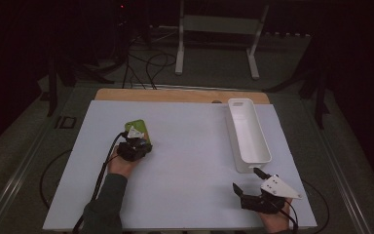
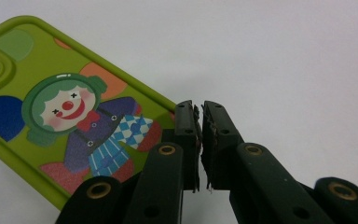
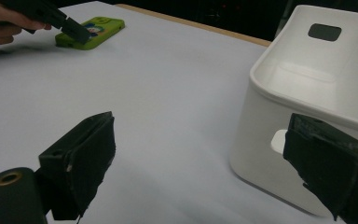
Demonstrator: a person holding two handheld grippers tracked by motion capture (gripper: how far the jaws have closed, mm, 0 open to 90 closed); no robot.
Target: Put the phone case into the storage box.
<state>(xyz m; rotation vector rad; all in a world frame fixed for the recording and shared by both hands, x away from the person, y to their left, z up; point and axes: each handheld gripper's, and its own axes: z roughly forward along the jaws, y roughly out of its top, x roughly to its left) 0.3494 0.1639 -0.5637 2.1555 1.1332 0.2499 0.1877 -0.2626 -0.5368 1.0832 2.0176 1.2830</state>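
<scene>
My left gripper (image 2: 200, 109) sits at the near right corner of the phone case (image 2: 70, 112), its jaws pressed together with nothing between them; the left jaw lies against the case's edge. The green case, printed with a clown, lies flat on the white table (image 1: 185, 161), left of centre. Well to the right stands a long white bin (image 1: 248, 134), empty as far as I can see. My right gripper (image 1: 246, 179) rests just before the bin's near end, its jaws spread wide and holding nothing.
</scene>
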